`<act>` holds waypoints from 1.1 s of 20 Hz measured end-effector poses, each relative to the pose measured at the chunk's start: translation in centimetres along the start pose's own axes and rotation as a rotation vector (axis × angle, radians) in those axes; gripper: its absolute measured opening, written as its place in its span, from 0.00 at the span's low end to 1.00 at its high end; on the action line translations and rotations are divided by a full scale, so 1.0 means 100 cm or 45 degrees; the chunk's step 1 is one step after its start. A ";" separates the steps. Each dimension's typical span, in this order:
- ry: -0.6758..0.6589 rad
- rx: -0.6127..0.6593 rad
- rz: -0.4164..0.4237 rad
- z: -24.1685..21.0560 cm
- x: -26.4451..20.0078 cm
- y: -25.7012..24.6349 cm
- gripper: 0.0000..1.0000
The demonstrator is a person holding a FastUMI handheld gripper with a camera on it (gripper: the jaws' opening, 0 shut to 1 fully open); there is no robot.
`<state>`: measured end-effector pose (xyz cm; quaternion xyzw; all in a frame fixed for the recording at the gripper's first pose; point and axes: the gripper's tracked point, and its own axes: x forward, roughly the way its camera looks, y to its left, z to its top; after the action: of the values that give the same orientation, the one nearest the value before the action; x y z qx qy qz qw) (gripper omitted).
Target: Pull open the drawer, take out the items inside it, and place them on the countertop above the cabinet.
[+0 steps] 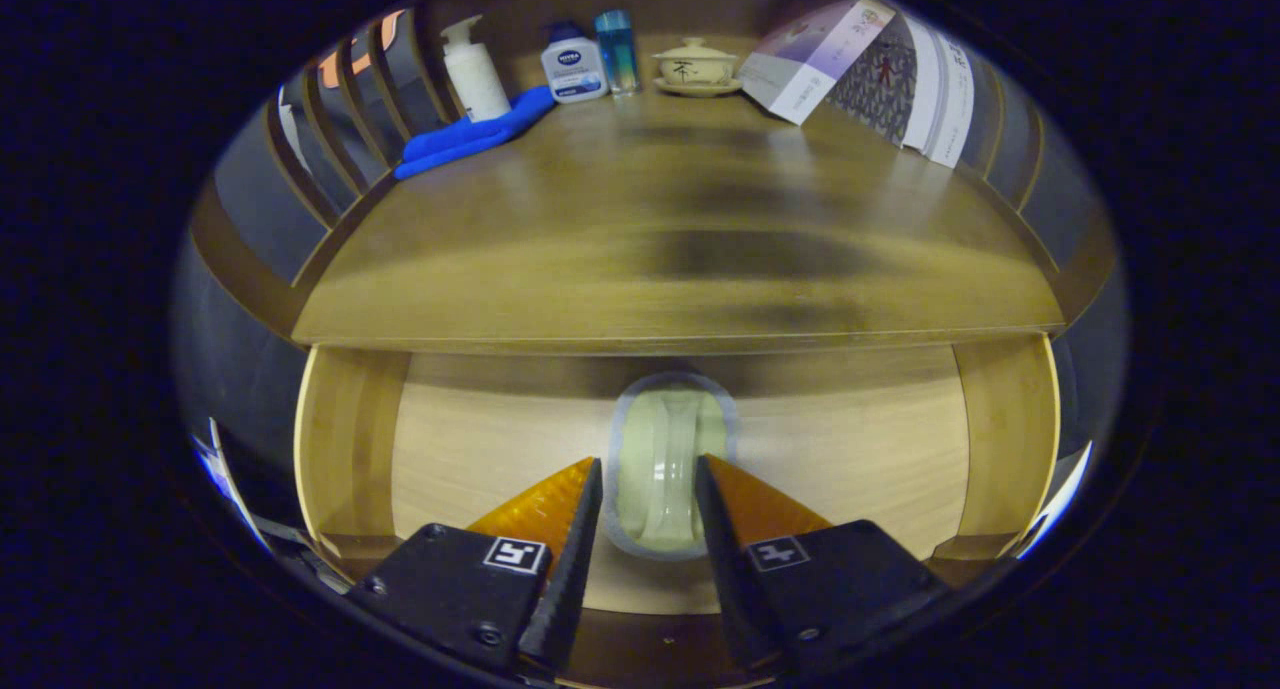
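Observation:
A pale, translucent tape roll [668, 439] stands on edge between my two fingers, over the open wooden drawer [860, 439]. My gripper [648, 461] is shut on the roll, with one finger pressing each flat side. The roll looks sharp while the wood around it is blurred. The drawer floor on either side of the roll is bare light wood. The brown countertop [660, 239] lies just above and beyond the drawer, its front edge right over the roll's far end.
Along the back of the countertop stand a white pump bottle [475, 69], a blue cloth [470, 134], a small white bottle [573, 66], a blue bottle [617, 49], a lidded tea cup [696, 66] and leaning booklets [860, 64]. Slatted side rails flank the countertop.

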<state>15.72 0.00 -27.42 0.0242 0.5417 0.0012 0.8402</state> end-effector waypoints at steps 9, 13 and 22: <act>0.026 0.048 0.048 -0.010 -0.008 -0.003 0.25; -0.033 0.051 0.099 -0.012 -0.038 0.000 0.24; -0.025 0.049 0.062 -0.016 -0.050 -0.020 0.20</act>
<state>12.14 -2.13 -23.57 0.0535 0.5327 0.0112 0.8445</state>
